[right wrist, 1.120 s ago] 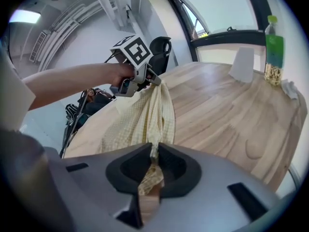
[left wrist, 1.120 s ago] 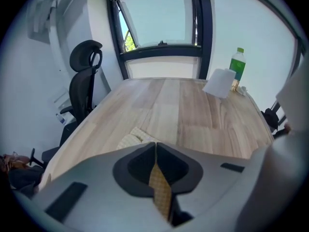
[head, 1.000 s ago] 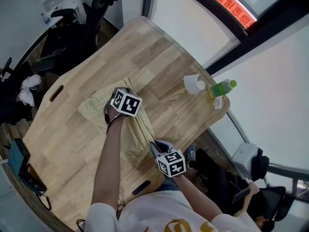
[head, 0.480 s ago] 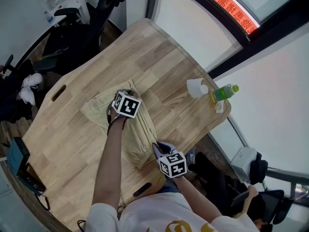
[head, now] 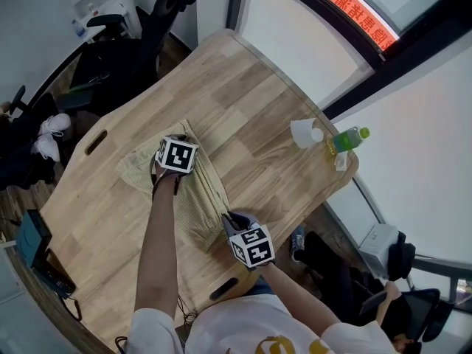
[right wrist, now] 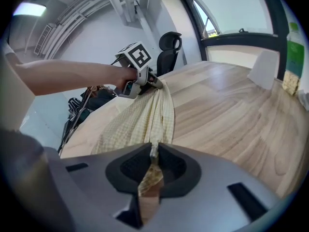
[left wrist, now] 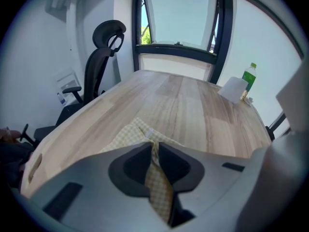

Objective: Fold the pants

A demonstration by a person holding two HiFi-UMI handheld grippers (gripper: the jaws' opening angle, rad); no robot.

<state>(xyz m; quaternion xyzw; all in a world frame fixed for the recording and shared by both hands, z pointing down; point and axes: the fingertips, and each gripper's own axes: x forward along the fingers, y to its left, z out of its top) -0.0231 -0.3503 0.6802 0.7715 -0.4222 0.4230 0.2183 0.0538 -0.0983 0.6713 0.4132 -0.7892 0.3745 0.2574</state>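
Across the light wooden table (head: 243, 102), the pale-yellow checked cloth pants (head: 200, 206) have shifted left. The left gripper (left wrist: 153, 149) and right gripper (right wrist: 153, 151) pinch their edge. The left jaws have just been easing open on the cloth, so that edge could slip out and collapse the fold.

I'm counting two grippers working here: the left gripper (left wrist: 152, 146), its jaws just now opening a touch with cloth between them, and the right gripper (right wrist: 154, 147). One pair of pants (head: 203, 198) is showing, on one wooden table (head: 243, 102). Two cut-outs are showing in that tabletop, one slot (head: 96, 141) and a second slot (head: 223, 288). One green bottle (head: 346, 139) and one white cup (head: 304, 133) are sitting out there. Off the table, I'm counting two white shoes (head: 53, 124) and one black office chair (left wrist: 96, 69).
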